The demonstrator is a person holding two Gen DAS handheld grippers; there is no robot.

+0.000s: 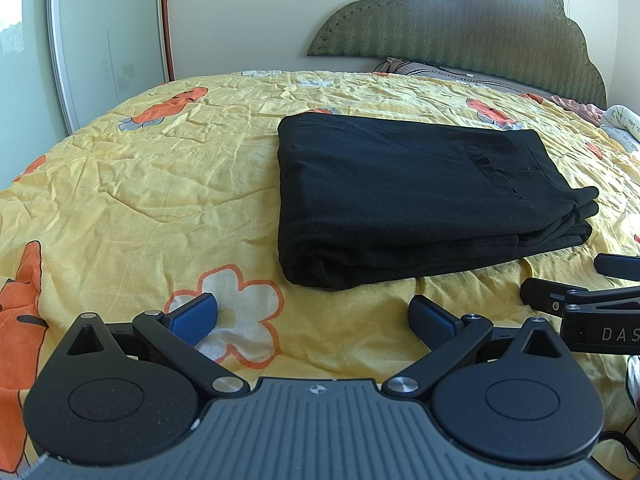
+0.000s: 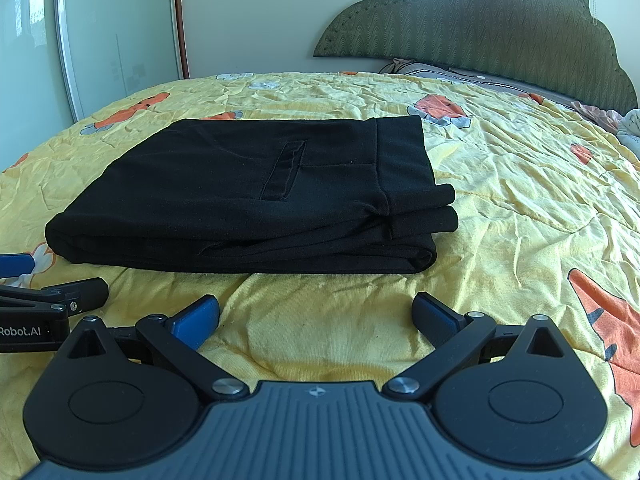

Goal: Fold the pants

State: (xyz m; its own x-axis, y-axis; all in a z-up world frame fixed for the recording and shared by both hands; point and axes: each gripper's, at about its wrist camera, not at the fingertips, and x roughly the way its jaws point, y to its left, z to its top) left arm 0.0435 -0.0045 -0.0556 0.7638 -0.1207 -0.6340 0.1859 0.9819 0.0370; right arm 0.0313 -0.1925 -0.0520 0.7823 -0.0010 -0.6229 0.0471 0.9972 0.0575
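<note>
Left gripper (image 1: 312,316): mine, nearest; blue fingers spread wide, holding nothing, low over the bedspread (image 1: 120,184).
Right gripper (image 2: 316,316): fingers likewise apart, empty, just beside the left.
Pants (image 2: 240,200): black, folded into a stacked bundle, mid-bed, just beyond both tools.
Step, my read: folding looks finished; I'd only press layers square, then back off without snagging edges.
Headboard (image 2: 480,28): far edge.

Folded pants (image 1: 420,196) lie on the bedspread (image 1: 140,184), headboard (image 1: 460,20) behind.
</note>
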